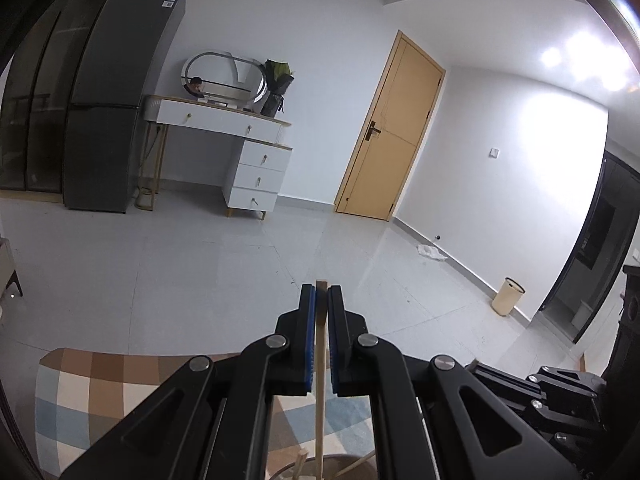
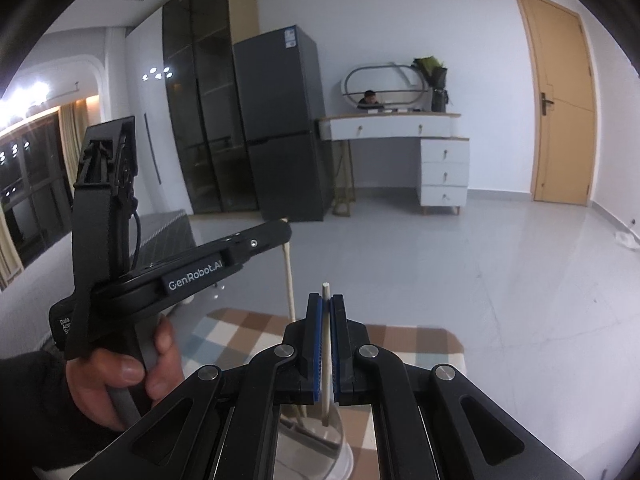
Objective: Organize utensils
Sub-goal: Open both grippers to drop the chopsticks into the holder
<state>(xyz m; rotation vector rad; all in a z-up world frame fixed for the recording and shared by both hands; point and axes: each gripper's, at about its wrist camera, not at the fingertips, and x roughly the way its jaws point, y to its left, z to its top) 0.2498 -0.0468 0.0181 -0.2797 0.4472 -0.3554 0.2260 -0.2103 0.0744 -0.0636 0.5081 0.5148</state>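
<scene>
A thin wooden stick [image 1: 320,344] stands upright at the bottom centre of the left wrist view, clamped between the blue pads of the left tongs [image 1: 321,300], its tip poking just above the fingertips and its lower length running down to the frame's bottom edge. There it reaches the rim of a round container [image 1: 344,465], where the ends of other wooden sticks [image 1: 301,465] show. In the right wrist view a paler, round stick [image 2: 326,344] is clenched the same way in the right tongs [image 2: 325,307], upright at the bottom centre, its lower end dipping into a clear glass jar [image 2: 320,446] seen between the black arms of the tool. Left of centre in that view the left tongs [image 2: 285,229] appear from the side, gripped by a hand [image 2: 120,372] in a dark sleeve at the lower left, with the wooden stick [image 2: 289,280] hanging down from them toward the jar. Under the jar lies a checked cloth [image 2: 408,340] of brown, cream and blue squares, on what seems to be a desk. Beyond it a pale tiled floor [image 1: 200,272] stretches to a dark fridge [image 1: 116,100] at the upper left, a white dressing table [image 1: 224,120] with an oval mirror, a tan door [image 1: 396,128] right of centre, and a small cream bin [image 1: 507,295] by the right-hand wall.
</scene>
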